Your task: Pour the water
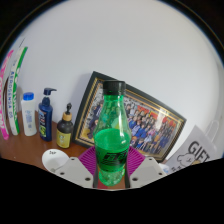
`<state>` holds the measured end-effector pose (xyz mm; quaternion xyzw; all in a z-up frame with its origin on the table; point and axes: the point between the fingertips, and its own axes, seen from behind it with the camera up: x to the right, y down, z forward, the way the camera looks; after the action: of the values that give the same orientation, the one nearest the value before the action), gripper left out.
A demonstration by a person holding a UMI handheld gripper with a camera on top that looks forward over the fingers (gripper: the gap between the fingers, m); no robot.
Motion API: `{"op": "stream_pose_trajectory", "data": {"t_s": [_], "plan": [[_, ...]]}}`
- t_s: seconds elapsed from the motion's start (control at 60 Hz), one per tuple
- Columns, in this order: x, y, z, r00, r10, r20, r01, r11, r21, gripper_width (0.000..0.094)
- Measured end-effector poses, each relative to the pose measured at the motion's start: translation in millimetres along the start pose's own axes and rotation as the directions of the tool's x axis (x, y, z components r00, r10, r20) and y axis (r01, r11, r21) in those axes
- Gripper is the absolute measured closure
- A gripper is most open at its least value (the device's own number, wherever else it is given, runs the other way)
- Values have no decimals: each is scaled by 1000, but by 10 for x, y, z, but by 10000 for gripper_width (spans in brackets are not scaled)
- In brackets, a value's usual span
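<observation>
A green plastic bottle (112, 135) with a dark cap stands upright between my fingers. My gripper (111, 172) is shut on the bottle: both magenta pads (88, 160) press on its lower body. The bottle's base is hidden below the fingers. I see no cup or other vessel.
A framed group photo (150, 118) leans against the white wall behind the bottle. On the wooden table to the left stand a white bottle (29, 113), a dark blue pump bottle (46, 115) and a small amber bottle (65, 130). A white paper with lettering (200, 152) lies at the right.
</observation>
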<state>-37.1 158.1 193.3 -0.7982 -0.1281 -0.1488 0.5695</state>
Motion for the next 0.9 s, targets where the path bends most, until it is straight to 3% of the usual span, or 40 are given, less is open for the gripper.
{"op": "stream_pose_trajectory", "data": {"t_s": [0.183,0.433,0.517,0.683,0.783,0.9], "plan": [[-153,451,227,965,239,104,-239,971,-21,581],[-314,913,425,939,314,138,-308,950,-58,567],[-299,887,416,939,315,141,-316,949,-15,560],[-269,931,396,933,334,135,-332,942,-41,391],[-224,909,272,935,332,123,-326,943,-67,74],[-180,856,-65,944,317,93,-307,945,-109,82]]}}
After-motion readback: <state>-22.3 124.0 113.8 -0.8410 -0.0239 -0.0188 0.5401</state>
